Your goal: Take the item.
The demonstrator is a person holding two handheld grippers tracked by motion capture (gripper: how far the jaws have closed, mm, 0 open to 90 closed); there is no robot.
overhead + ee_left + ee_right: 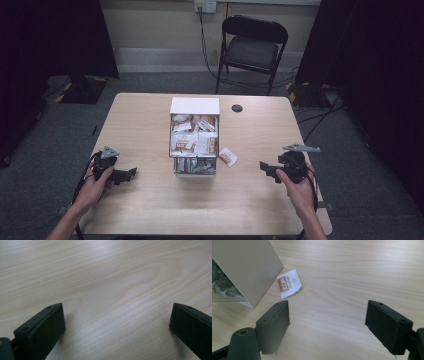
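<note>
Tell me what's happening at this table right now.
A person sits at a wooden table with a tool in each hand. The left tool and the right tool are both open and hold nothing, one to each side of a white box packed with sachets. One loose sachet lies flat on the table just right of the box, apart from it, and the right tool points towards it.

High view looks down over the table [150,210]; both tool views skim its wood closely (shared surface).
</note>
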